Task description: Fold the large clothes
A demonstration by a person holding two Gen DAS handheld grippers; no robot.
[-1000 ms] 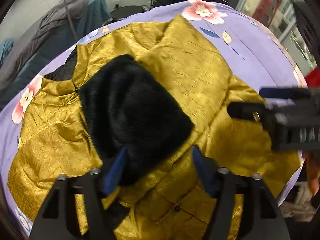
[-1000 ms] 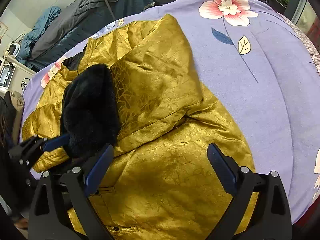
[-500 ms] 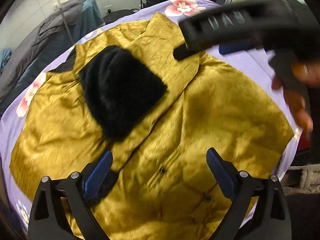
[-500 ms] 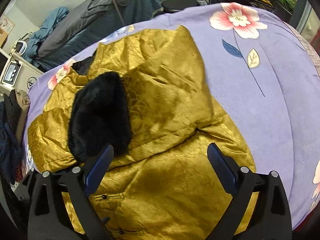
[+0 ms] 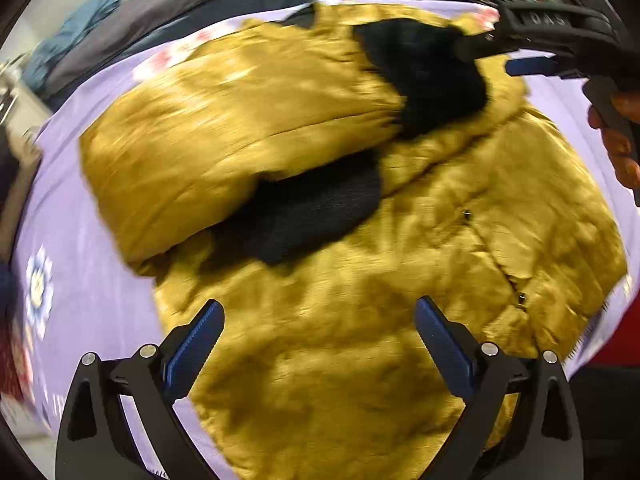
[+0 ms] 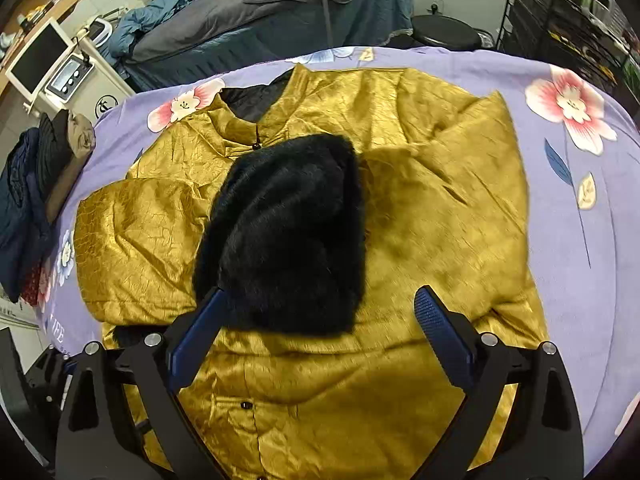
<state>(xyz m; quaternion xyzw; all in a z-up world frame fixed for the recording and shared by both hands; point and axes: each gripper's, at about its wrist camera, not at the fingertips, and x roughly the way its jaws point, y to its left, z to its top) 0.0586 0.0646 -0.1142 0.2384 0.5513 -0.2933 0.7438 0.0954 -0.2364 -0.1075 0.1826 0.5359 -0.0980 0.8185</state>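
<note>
Right wrist view shows my gold jacket (image 6: 420, 208) flat on the purple sheet (image 6: 592, 248), both sleeves folded in, fur cuff (image 6: 284, 232) on top; body fold remains, both my grippers (image 6: 320, 340) spread wide, empty.

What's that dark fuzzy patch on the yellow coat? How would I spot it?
Find the purple flowered cover, then the shiny gold jacket spread across it. On the jacket's middle lies a black fur cuff at the end of a folded-in sleeve. It is the only fluffy, matte thing on all that glossy crinkled cloth.
</note>
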